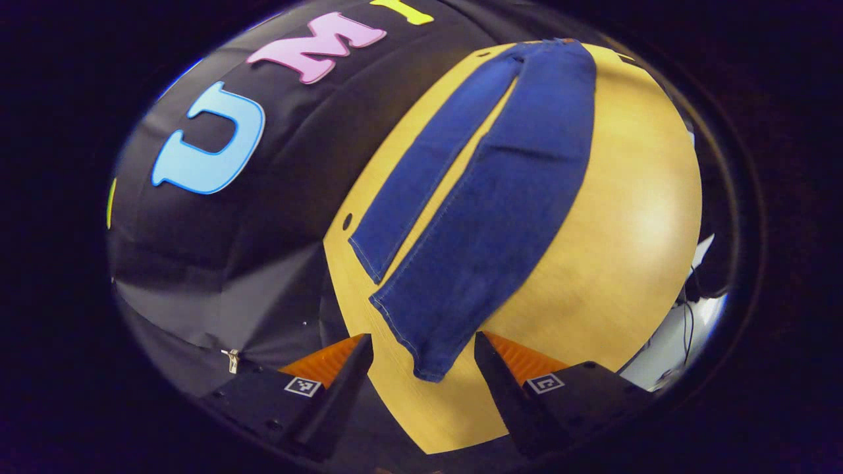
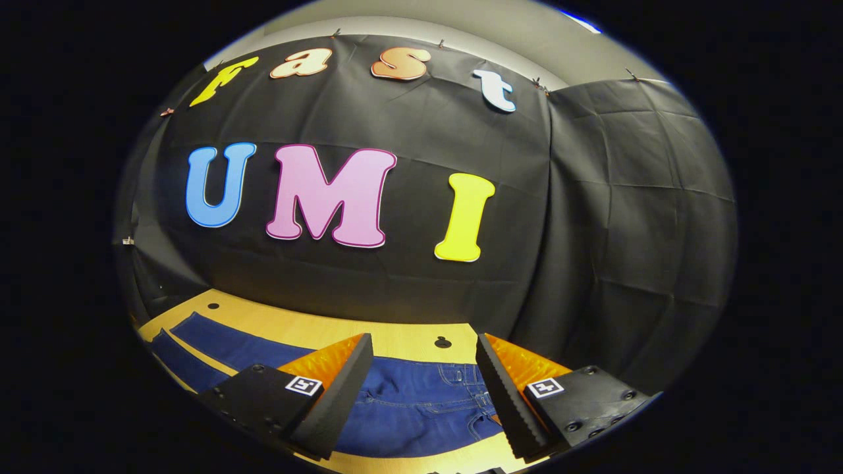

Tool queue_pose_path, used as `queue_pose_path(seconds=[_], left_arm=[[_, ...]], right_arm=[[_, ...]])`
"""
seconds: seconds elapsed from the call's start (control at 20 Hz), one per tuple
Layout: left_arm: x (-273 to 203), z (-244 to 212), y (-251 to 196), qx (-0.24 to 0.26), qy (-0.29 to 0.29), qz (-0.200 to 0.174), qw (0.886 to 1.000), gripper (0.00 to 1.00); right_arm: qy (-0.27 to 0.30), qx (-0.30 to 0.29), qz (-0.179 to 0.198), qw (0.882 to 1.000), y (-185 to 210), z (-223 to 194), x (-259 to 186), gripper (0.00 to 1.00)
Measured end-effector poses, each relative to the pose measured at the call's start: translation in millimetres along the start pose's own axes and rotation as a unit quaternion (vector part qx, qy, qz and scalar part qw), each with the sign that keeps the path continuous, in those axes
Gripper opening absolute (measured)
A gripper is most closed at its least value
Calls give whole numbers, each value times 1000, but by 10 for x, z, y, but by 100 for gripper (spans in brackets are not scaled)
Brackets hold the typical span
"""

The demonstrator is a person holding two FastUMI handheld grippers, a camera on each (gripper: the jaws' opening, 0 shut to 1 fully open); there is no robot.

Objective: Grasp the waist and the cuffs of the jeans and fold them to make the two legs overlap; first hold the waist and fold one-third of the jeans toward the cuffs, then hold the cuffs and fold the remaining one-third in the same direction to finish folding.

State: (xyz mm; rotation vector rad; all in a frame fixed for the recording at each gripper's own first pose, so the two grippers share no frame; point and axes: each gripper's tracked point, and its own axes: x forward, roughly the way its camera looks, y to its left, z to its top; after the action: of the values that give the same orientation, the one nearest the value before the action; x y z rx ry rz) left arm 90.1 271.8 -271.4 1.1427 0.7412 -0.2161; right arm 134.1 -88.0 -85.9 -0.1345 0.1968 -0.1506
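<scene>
Dark blue jeans point(image 1: 500, 191) lie flat on the wooden table point(image 1: 625, 224), legs spread slightly apart. In the left gripper view the two cuffs are nearest me and the waist is at the far end. My left gripper point(image 1: 423, 349) is open just above the table, its fingers on either side of the nearer cuff point(image 1: 421, 342). In the right gripper view the waist of the jeans point(image 2: 428, 401) lies below and between the fingers, and the legs run off to the left. My right gripper point(image 2: 423, 388) is open above the waist, holding nothing.
The booth's black cloth wall point(image 2: 408, 276) stands close behind the table's far edge. Small dark holes point(image 2: 442, 342) mark the tabletop near that edge. In the left gripper view the table's edge point(image 1: 421, 434) is just under the fingers, and cables and white items point(image 1: 685, 316) lie beyond the right side.
</scene>
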Motion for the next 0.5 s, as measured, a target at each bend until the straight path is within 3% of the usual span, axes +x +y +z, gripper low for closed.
queue_pose_path(seconds=[0.2, 0.5], left_arm=[[306, -341, 0, 81, 33, -28, 996, 97], [659, -290, 34, 135, 23, -74, 988, 92]], right_arm=[[32, -40, -12, 999, -218, -261, 55, 96], [52, -106, -24, 993, -660, -535, 124, 96]])
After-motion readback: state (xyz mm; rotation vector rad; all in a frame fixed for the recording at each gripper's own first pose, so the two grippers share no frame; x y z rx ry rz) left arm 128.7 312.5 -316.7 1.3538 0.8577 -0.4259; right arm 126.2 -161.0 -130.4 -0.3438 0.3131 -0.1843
